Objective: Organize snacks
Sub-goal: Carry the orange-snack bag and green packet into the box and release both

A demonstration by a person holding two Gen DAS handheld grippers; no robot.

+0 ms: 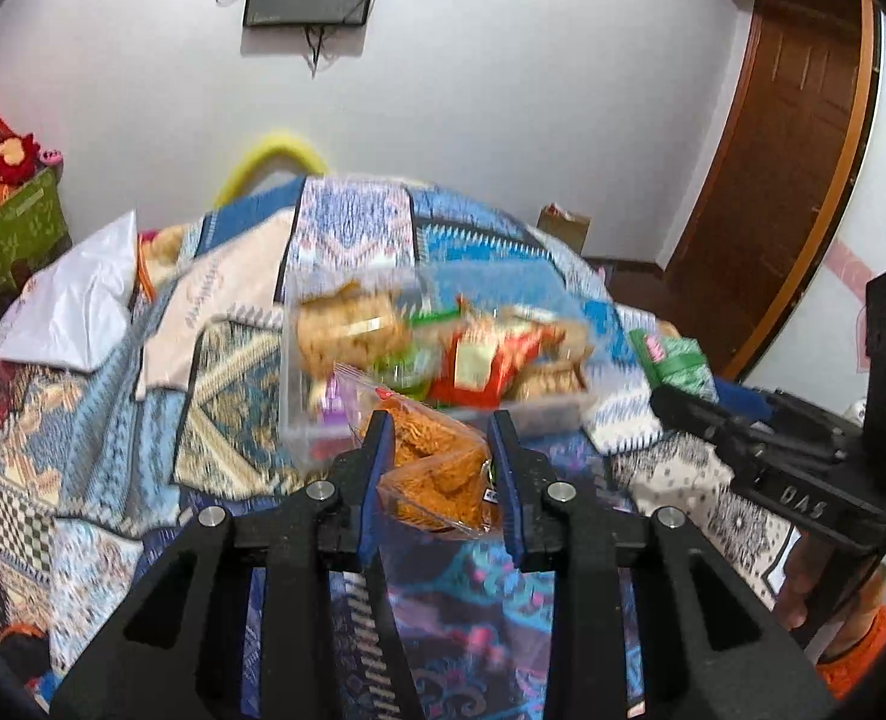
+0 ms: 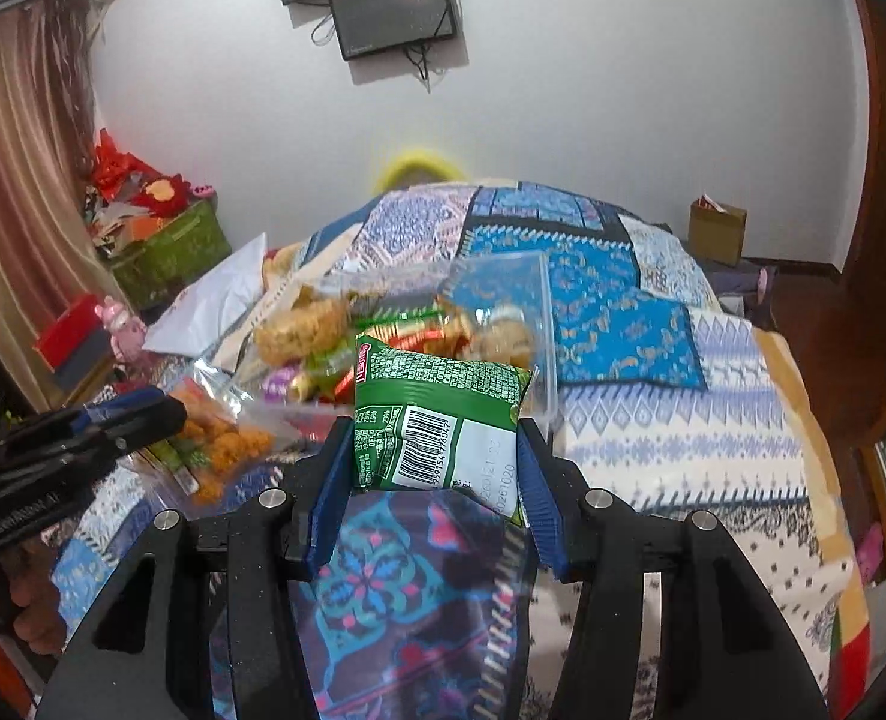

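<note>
A clear plastic box (image 1: 299, 414) full of several snack packets sits on the patterned bedspread; it also shows in the right wrist view (image 2: 547, 360). My left gripper (image 1: 443, 426) is shut on a clear bag of orange snacks (image 1: 437, 468), held just in front of the box. In the right wrist view that bag (image 2: 221, 441) hangs at the left, in the left gripper (image 2: 143, 414). My right gripper (image 2: 434, 432) is shut on a green snack packet (image 2: 437, 420), barcode side up, near the box's front right. The packet (image 1: 673, 360) and right gripper (image 1: 682, 405) show at the right of the left wrist view.
A white plastic bag (image 1: 77, 306) and folded cloth (image 1: 227, 300) lie on the bed left of the box. A green crate (image 2: 173, 252) with red items stands at the far left by a curtain. A cardboard box (image 2: 715, 231) sits on the floor near the wooden door (image 1: 796, 138).
</note>
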